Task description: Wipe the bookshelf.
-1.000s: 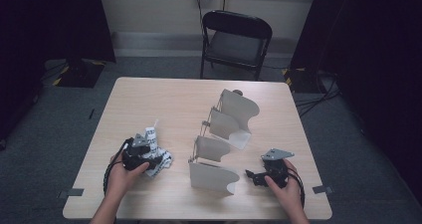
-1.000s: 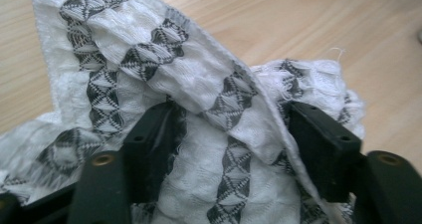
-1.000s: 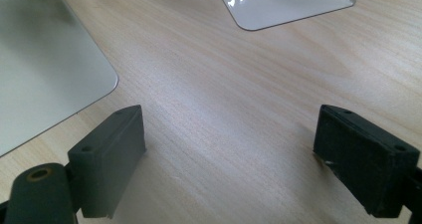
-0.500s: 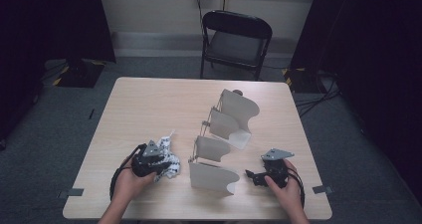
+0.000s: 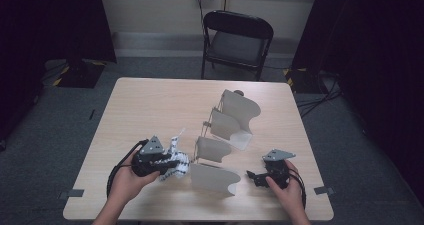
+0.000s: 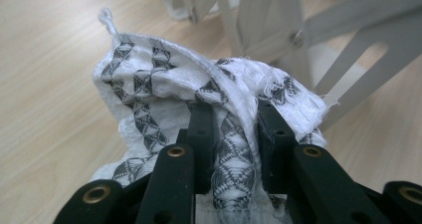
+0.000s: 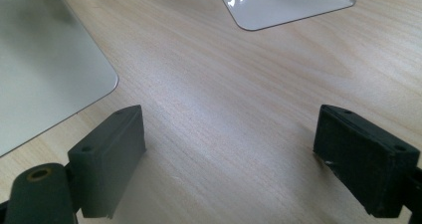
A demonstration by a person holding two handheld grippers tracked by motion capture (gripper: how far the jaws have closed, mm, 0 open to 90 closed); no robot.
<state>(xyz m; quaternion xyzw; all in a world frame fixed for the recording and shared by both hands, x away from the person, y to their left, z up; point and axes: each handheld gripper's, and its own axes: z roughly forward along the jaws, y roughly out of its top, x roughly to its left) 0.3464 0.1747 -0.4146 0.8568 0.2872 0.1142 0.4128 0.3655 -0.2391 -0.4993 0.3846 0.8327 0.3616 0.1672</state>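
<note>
We see a white cloth [image 6: 164,89] with black diamond patterning, bunched and crumpled. Our left gripper [image 6: 234,119] clamps it; our right gripper [image 7: 229,149] gapes empty over the surface [image 7: 239,74]

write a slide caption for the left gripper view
Left tool shut on a bunched white cloth with black diamond pattern, above the wooden table, white rack behind.

On the tabletop [image 5: 150,105], the folding rack [image 5: 222,145] runs from the near middle toward the far right. The cloth [image 5: 175,161] sits just left of the rack's near end, apparently touching it. A chair [image 5: 237,42] stands behind the tabletop's far edge.
</note>
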